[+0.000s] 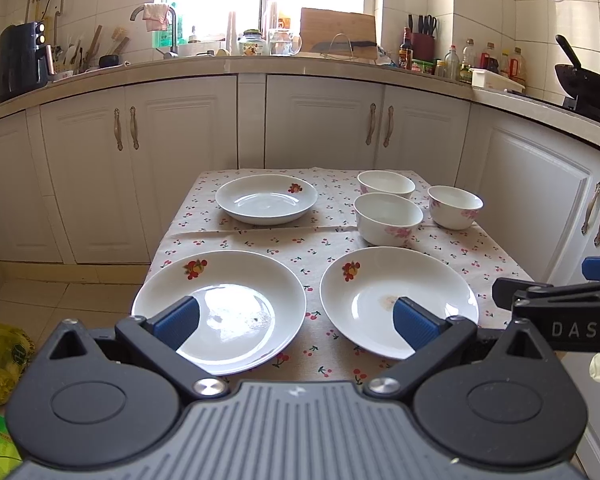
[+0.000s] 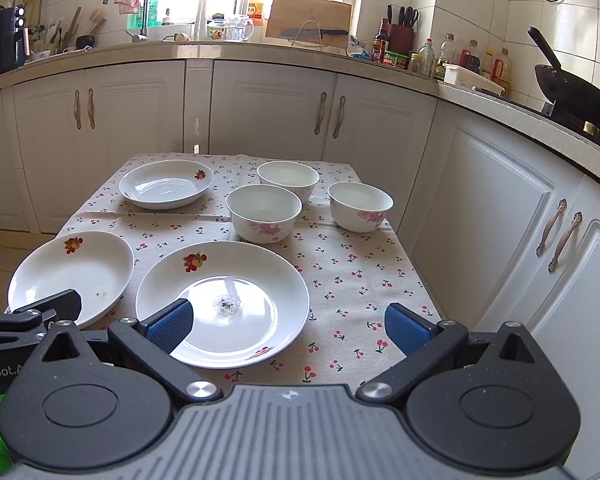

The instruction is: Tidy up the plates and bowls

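Note:
Three white plates with a fruit print lie on the cherry-print tablecloth (image 1: 332, 240): a near-left plate (image 1: 220, 304) (image 2: 72, 276), a near-right plate (image 1: 396, 300) (image 2: 222, 300) and a far plate (image 1: 266, 198) (image 2: 166, 184). Three white bowls with pink flowers stand apart at the far right: (image 1: 386, 184), (image 1: 388, 218), (image 1: 455, 206); (image 2: 288, 178), (image 2: 264, 216), (image 2: 360, 206). My left gripper (image 1: 296, 322) hangs open above the table's front edge between the two near plates. My right gripper (image 2: 288, 326) is open over the near-right plate's right rim. Neither holds anything.
White cabinets (image 1: 324, 128) ring the small table on the far and right sides. The counter carries a black air fryer (image 1: 20, 60), a sink tap and bottles; a black wok (image 2: 572, 88) sits on the stove. Green bags (image 1: 0, 356) lie on the floor to the left.

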